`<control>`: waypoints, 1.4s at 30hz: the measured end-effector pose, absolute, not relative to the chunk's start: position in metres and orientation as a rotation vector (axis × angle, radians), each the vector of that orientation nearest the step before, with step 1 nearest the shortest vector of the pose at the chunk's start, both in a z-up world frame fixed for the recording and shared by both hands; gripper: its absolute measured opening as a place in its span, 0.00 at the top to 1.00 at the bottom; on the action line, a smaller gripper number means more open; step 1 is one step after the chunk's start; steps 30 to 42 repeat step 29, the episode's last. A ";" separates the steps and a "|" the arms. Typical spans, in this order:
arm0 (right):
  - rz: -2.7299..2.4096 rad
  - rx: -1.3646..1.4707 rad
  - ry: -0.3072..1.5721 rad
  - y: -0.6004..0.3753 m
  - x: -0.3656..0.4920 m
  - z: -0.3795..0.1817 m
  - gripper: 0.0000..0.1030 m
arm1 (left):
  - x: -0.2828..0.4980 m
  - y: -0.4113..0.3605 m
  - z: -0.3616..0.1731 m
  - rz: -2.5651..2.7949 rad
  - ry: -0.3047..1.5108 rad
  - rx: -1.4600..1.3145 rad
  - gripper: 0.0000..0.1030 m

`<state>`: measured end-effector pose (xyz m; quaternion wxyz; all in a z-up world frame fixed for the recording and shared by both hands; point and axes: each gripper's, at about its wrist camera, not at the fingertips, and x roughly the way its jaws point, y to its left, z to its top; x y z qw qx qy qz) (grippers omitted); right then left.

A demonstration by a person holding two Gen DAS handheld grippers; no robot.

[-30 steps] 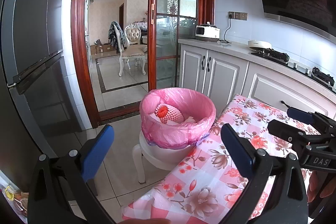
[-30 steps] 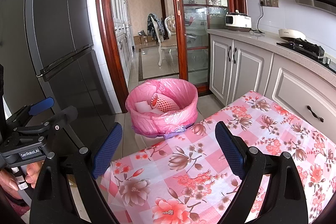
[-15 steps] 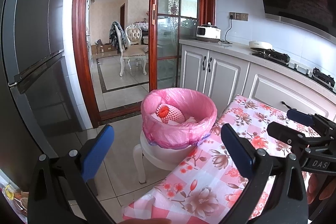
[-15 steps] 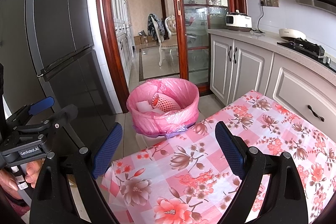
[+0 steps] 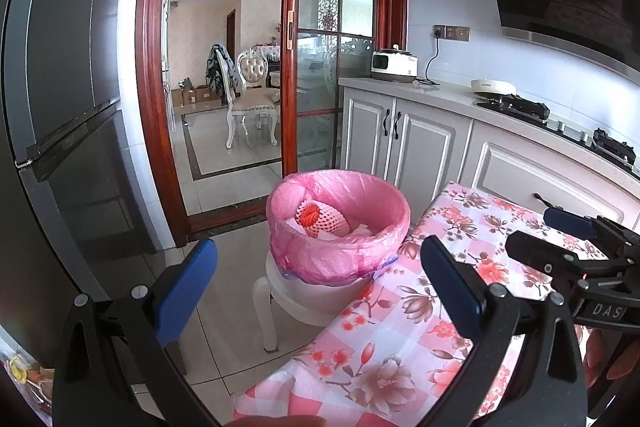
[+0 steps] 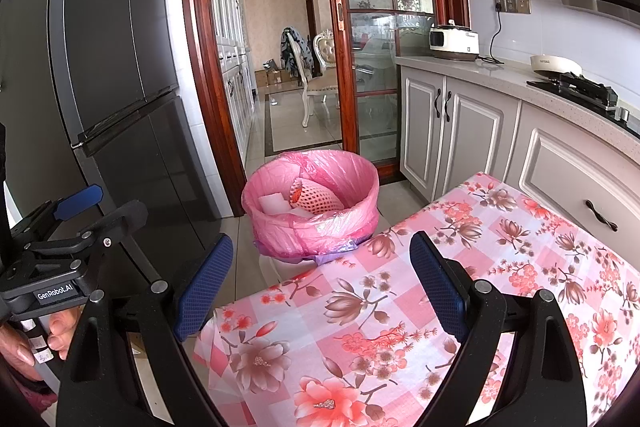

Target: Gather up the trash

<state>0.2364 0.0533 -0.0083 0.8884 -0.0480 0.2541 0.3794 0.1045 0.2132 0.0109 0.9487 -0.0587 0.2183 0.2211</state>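
"GenRobot.AI" on left tool (image 6: 54,295), "DAS" on right tool (image 5: 606,309)

The left black two-finger gripper (image 5: 318,285) has matte, slightly speckled plastic arms, each ending in a blue, finely dimpled rubber pad (image 5: 184,291). Round silver screw heads sit on the arms behind the pads. The right black two-finger gripper (image 6: 320,281) is built alike, with the same blue textured pads (image 6: 438,285) and silver screws. Seen from the side, the left tool carries a small white label reading "GenRobot.AI", and the right tool shows the white letters "DAS".
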 end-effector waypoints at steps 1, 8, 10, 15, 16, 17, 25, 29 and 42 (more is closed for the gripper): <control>0.788 -0.101 0.528 0.053 0.237 -0.008 0.18 | 0.105 0.213 0.011 0.450 0.444 -0.119 0.04; 0.789 -0.101 0.527 0.053 0.236 -0.008 0.18 | 0.105 0.212 0.011 0.449 0.446 -0.118 0.04; 0.789 -0.099 0.527 0.053 0.237 -0.008 0.18 | 0.106 0.212 0.011 0.448 0.449 -0.114 0.04; 0.790 -0.098 0.527 0.053 0.236 -0.009 0.18 | 0.106 0.211 0.008 0.441 0.450 -0.107 0.04; 0.790 -0.097 0.527 0.053 0.237 -0.007 0.18 | 0.106 0.210 0.008 0.441 0.450 -0.103 0.04; 0.790 -0.098 0.527 0.053 0.236 -0.007 0.18 | 0.106 0.210 0.008 0.436 0.449 -0.099 0.04; 0.789 -0.092 0.520 0.051 0.235 -0.004 0.18 | 0.103 0.210 0.010 0.452 0.425 -0.092 0.04; 0.787 -0.079 0.513 0.044 0.234 -0.002 0.18 | 0.101 0.208 0.013 0.456 0.427 -0.087 0.04; 0.787 -0.079 0.513 0.044 0.234 -0.002 0.18 | 0.101 0.208 0.013 0.456 0.427 -0.087 0.04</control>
